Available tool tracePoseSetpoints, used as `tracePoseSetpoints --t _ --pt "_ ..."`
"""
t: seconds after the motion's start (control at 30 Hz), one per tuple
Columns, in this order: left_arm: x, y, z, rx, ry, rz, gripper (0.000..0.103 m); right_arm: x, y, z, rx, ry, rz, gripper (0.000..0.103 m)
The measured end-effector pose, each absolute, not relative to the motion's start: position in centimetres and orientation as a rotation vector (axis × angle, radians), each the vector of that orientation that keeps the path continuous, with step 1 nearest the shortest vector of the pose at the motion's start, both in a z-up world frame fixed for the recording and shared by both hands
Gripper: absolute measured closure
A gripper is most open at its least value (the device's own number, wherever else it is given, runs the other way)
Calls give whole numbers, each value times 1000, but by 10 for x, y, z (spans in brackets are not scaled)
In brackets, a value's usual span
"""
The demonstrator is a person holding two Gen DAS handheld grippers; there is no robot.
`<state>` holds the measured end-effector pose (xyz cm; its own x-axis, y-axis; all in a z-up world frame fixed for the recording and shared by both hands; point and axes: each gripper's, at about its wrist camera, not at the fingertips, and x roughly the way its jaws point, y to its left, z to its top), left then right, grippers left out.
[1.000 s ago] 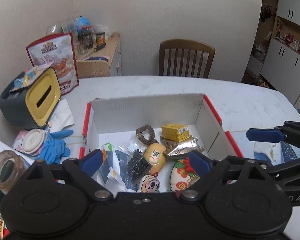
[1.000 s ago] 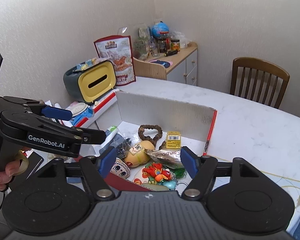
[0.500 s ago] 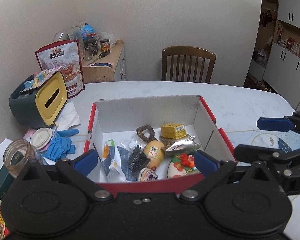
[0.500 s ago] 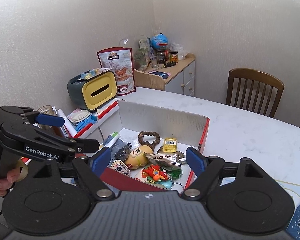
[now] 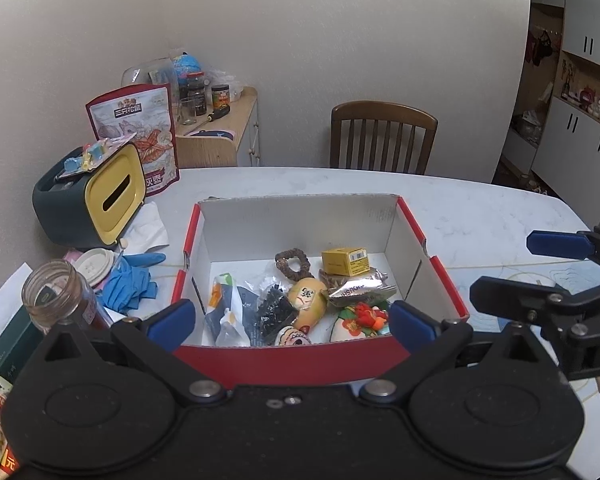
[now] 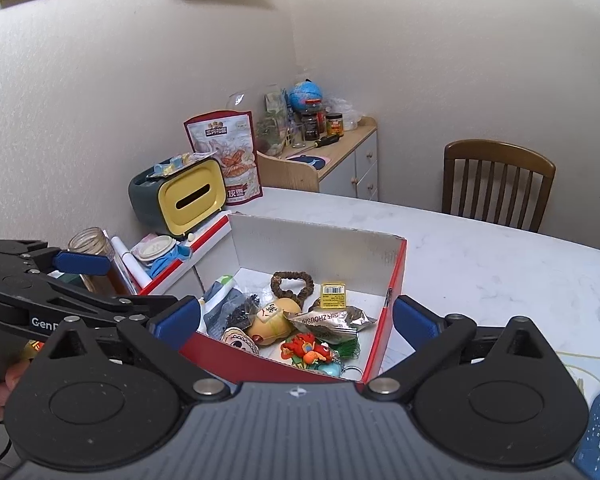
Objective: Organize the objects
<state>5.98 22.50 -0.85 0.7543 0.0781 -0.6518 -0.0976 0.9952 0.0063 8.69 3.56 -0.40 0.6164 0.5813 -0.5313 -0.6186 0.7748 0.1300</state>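
I hold both hand-held grippers wide apart and empty: left hand-held gripper [image 5: 290, 320] and right hand-held gripper [image 6: 296, 316] hover just before the red box [image 5: 292, 356] of trinkets on the tabletop [image 5: 480, 216].

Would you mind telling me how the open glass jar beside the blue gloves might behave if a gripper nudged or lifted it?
The glass jar looks tall and narrow, so a sideways nudge could tip it. Its smooth glass may slip between the jaws. It has no lid, so whatever is inside might spill onto the blue gloves if it tilts.
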Motion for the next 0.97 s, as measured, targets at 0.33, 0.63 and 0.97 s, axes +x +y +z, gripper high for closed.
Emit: tracePoseSetpoints --t 0.33,0.63,0.97 --pt "59 224 -8 -33 709 113 0 84 29 -3 -47 580 662 0" --pt "60 220 -9 -25 713 120 0 84 20 -7 -38 597 649 0" --pt "69 212 -10 -24 719 118 0 92 -18 -16 -3 610 553 0"
